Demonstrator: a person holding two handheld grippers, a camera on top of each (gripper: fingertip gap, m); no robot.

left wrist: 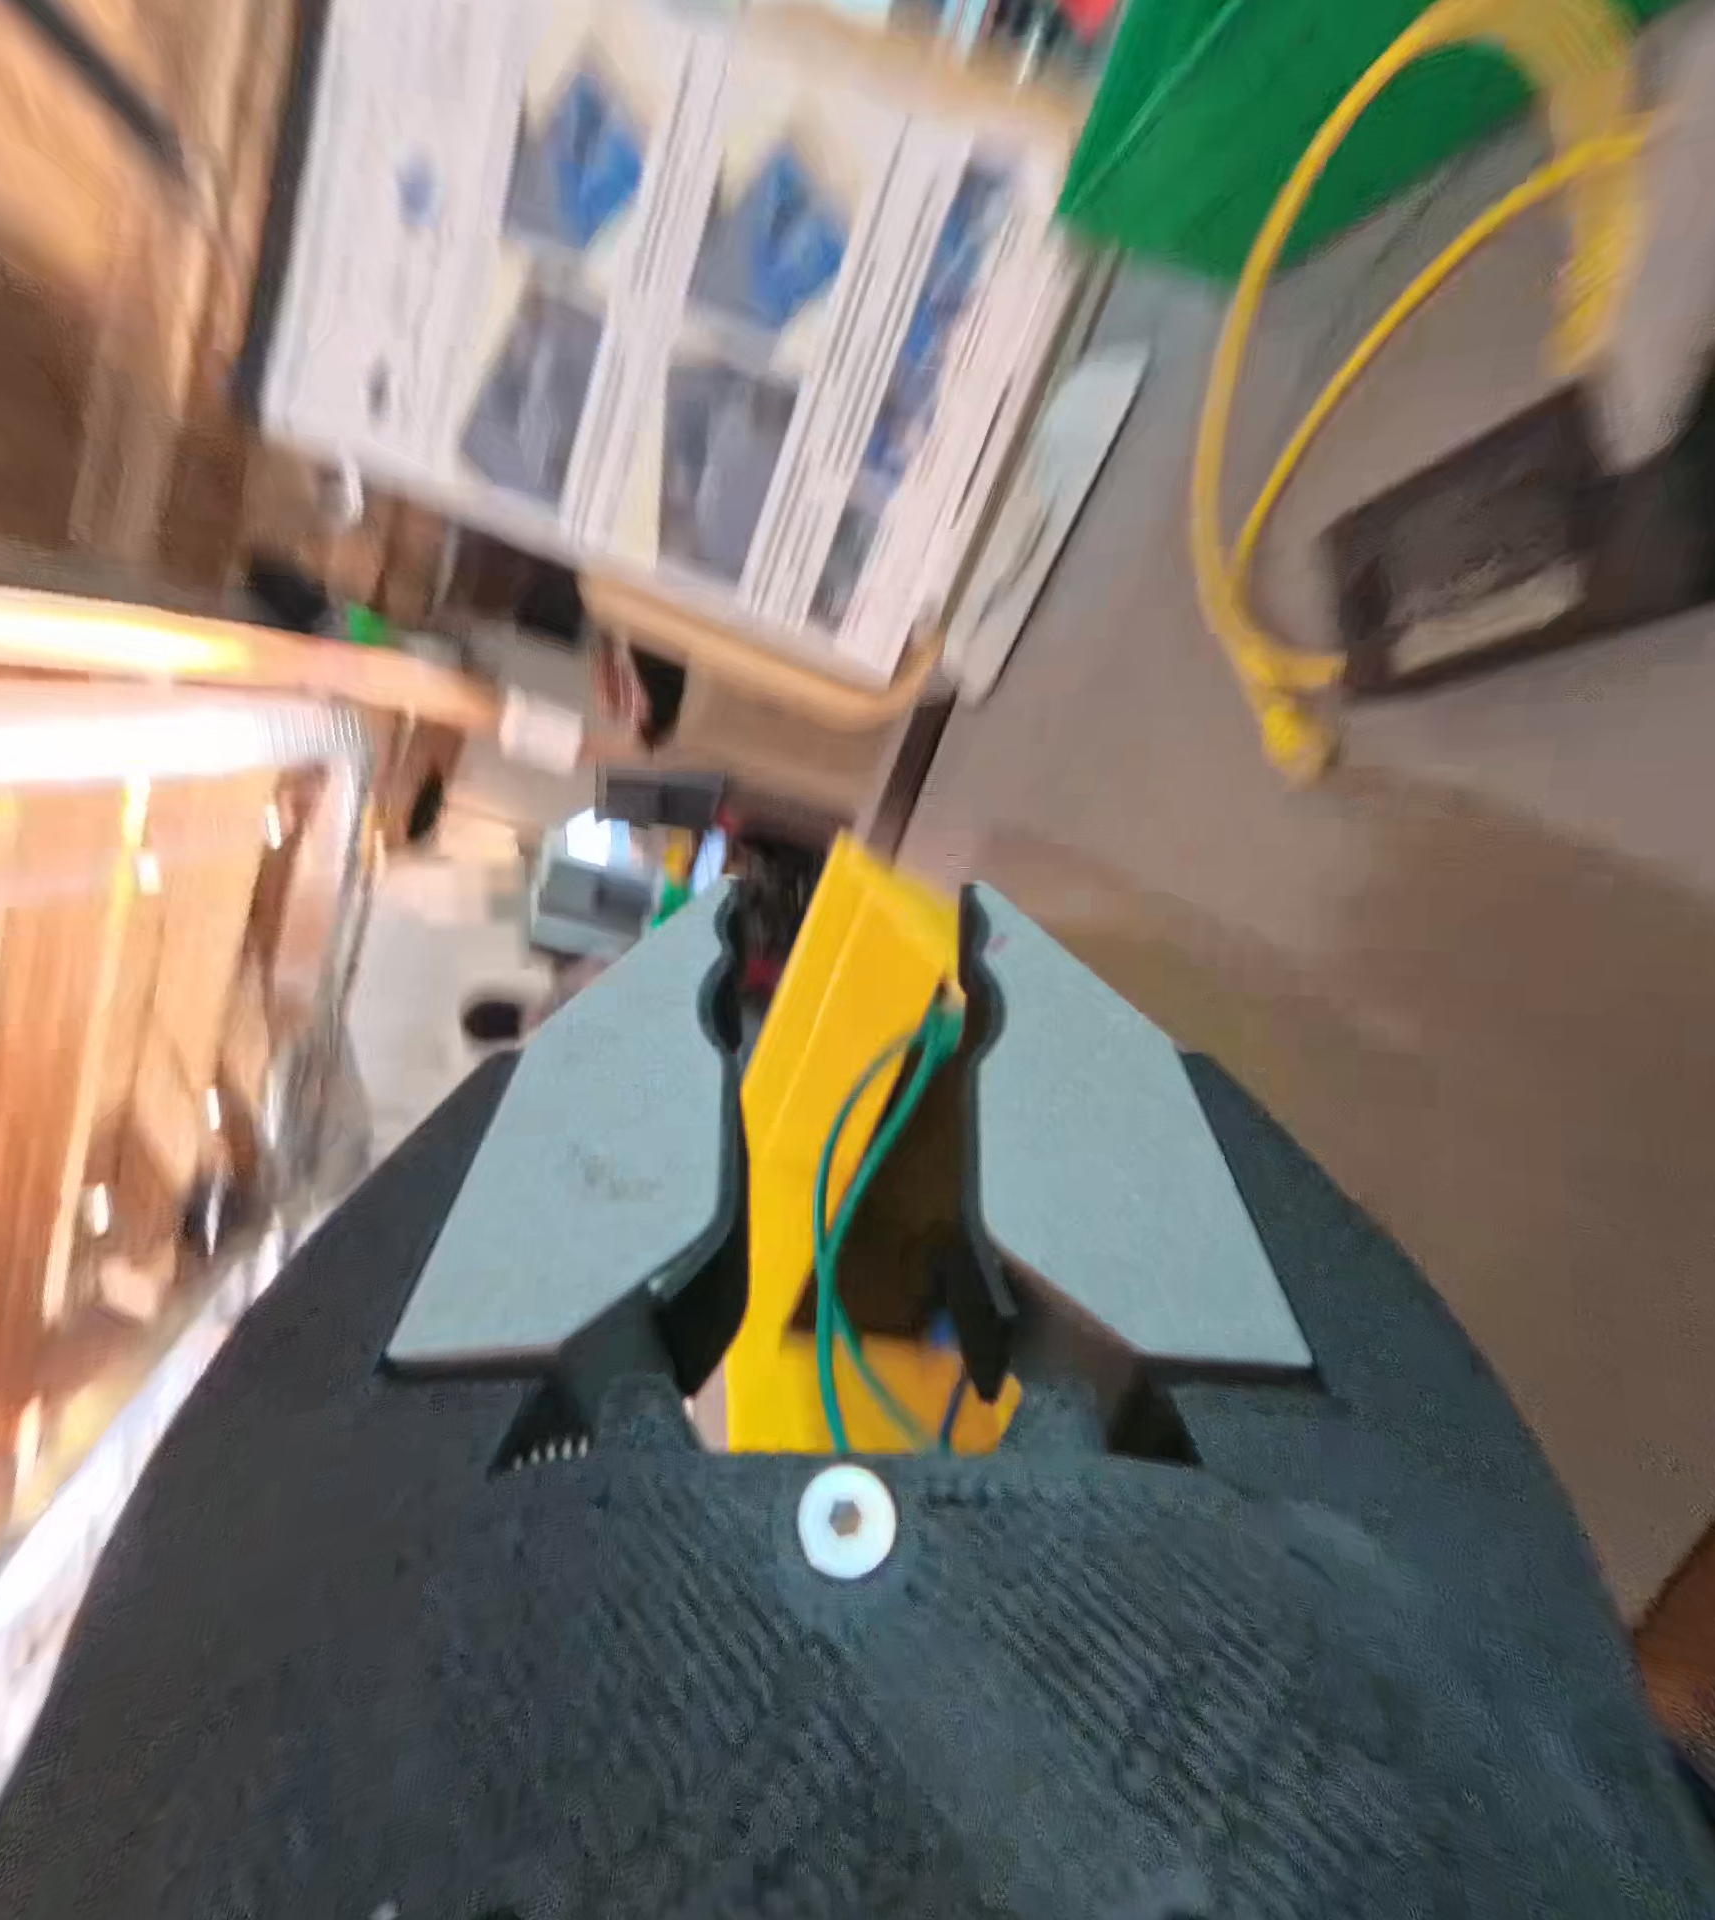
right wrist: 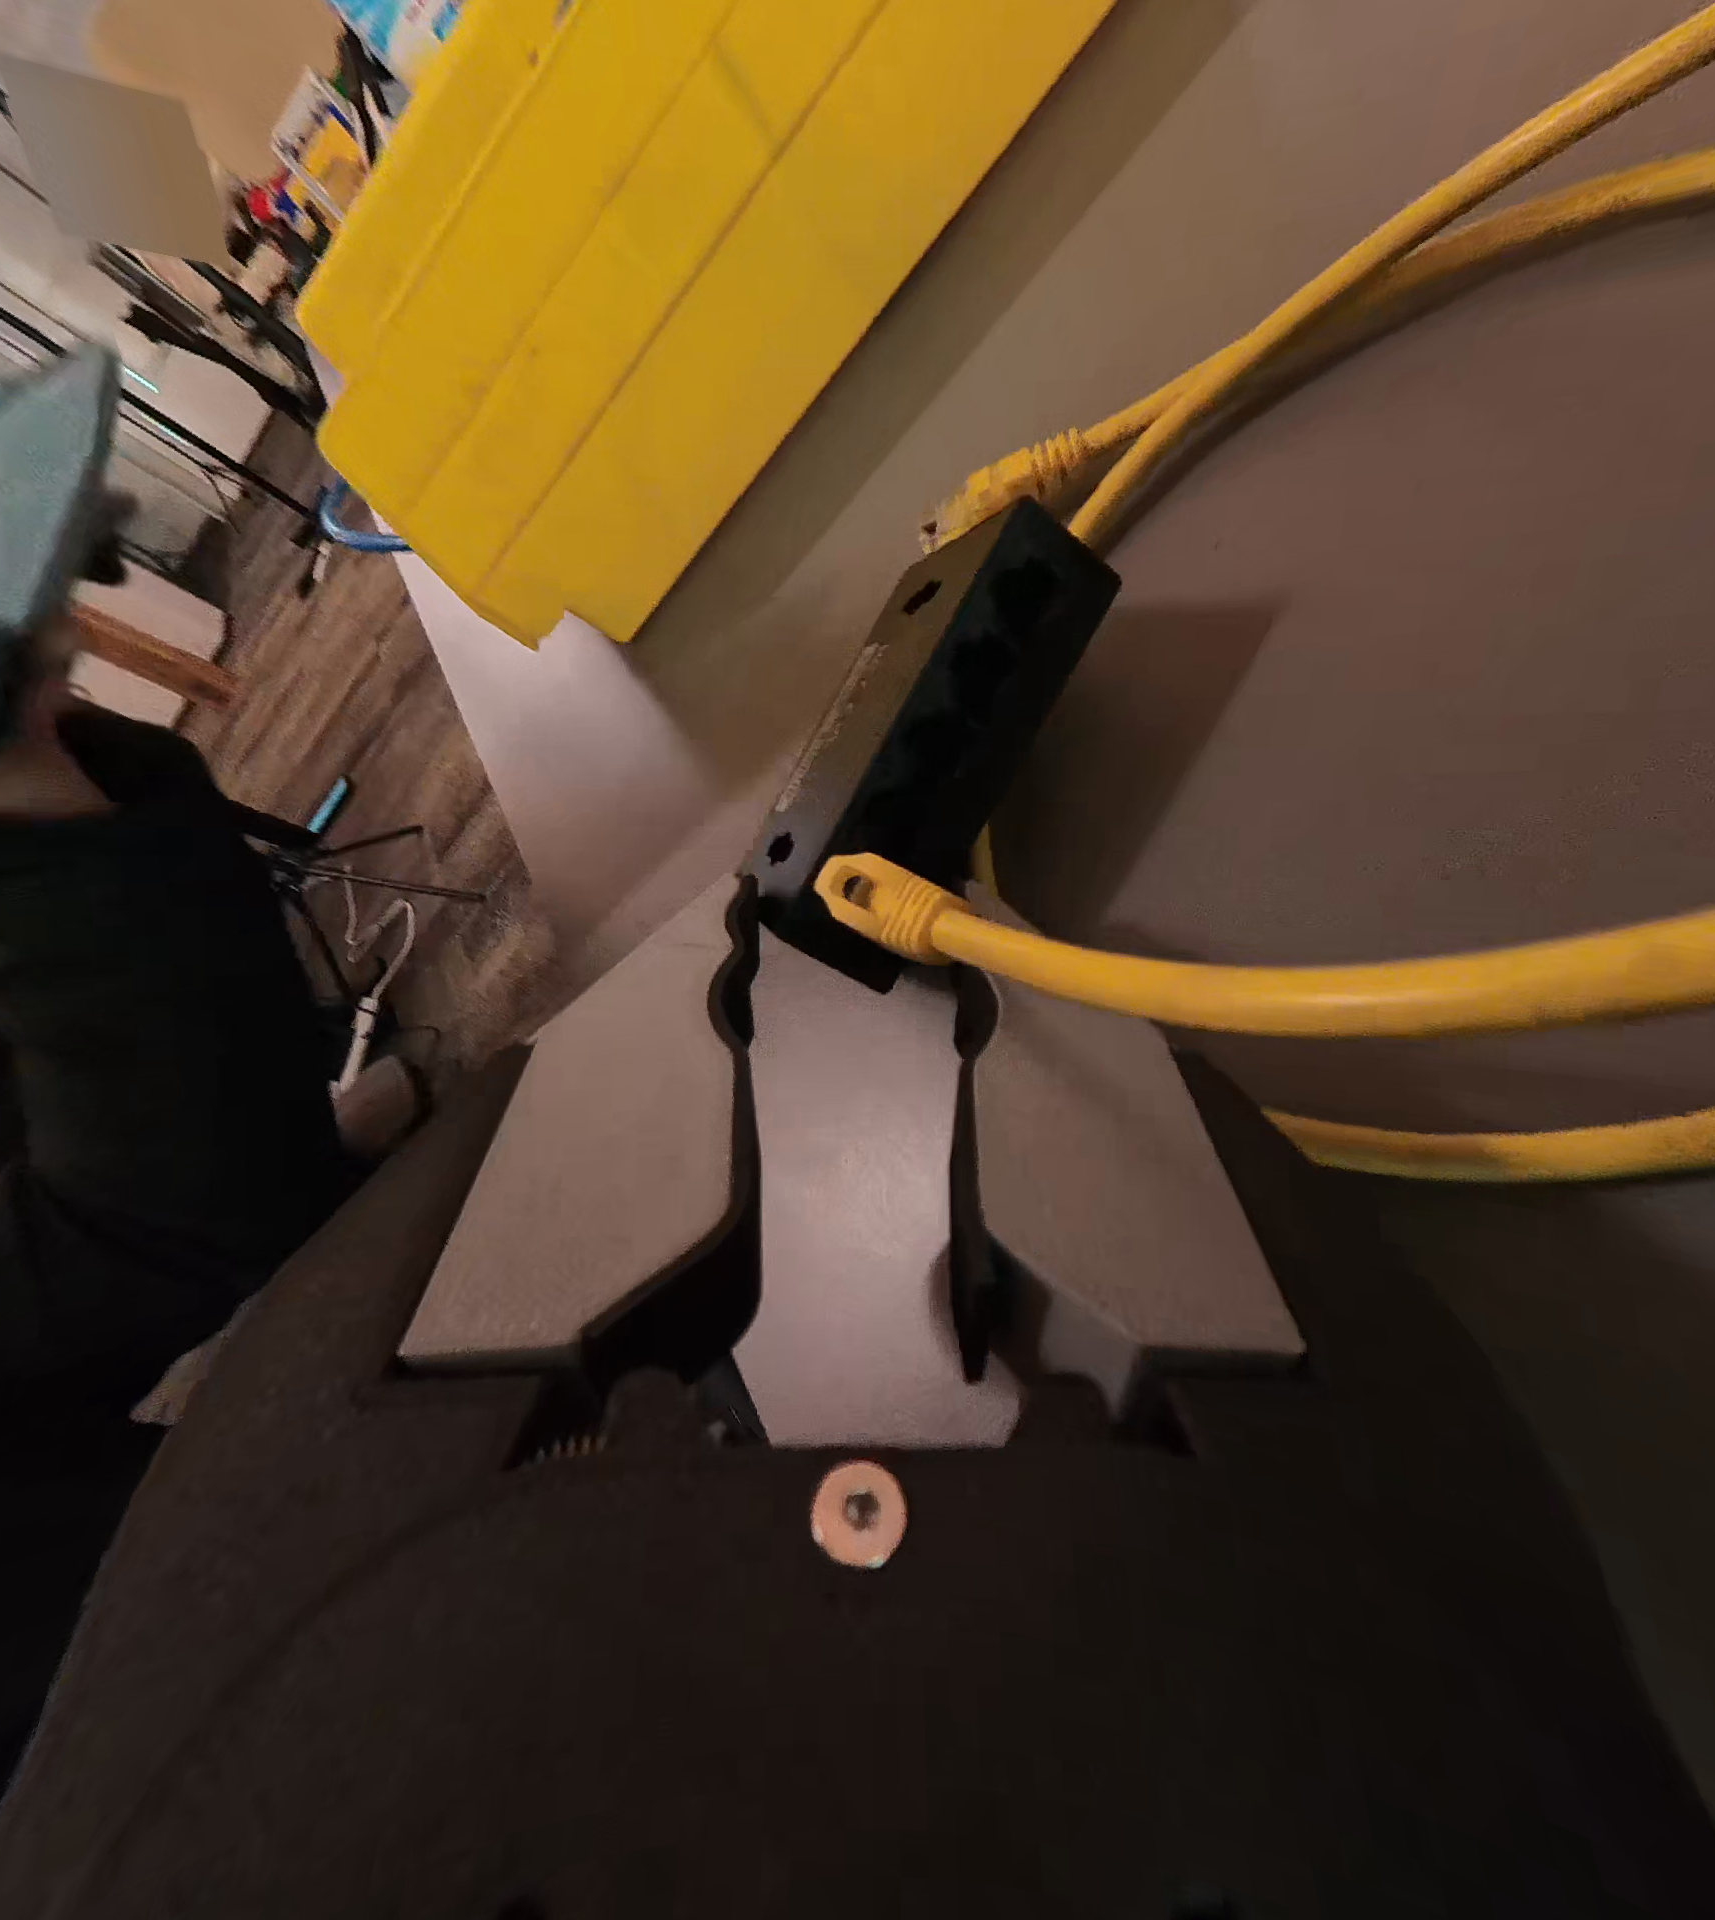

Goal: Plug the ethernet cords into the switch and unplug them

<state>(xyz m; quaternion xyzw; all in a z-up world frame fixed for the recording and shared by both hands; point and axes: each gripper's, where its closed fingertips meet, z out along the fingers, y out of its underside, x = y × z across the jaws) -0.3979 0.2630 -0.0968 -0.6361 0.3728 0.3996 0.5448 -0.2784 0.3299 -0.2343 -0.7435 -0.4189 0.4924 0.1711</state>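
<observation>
In the right wrist view the black switch (right wrist: 946, 727) is on the grey table (right wrist: 1507, 727), just beyond my right gripper (right wrist: 858, 935), which is open and empty. One yellow ethernet cord (right wrist: 1352, 982) ends in a plug (right wrist: 884, 904) against the switch's near end, by my right fingertip; I cannot tell if it is seated. A second yellow plug (right wrist: 1009, 483) sits at the switch's far end. The left wrist view is blurred: my left gripper (left wrist: 848, 935) is open, well away from the switch (left wrist: 1518, 551) and yellow cords (left wrist: 1237, 499) at upper right.
A yellow bin (right wrist: 687, 281) lies on the table behind the switch. A yellow plastic piece with thin green wires (left wrist: 853, 1091) shows in my left gripper's gap. A green object (left wrist: 1300, 104) is at the far table end. A person in dark clothing (right wrist: 105, 987) is at left.
</observation>
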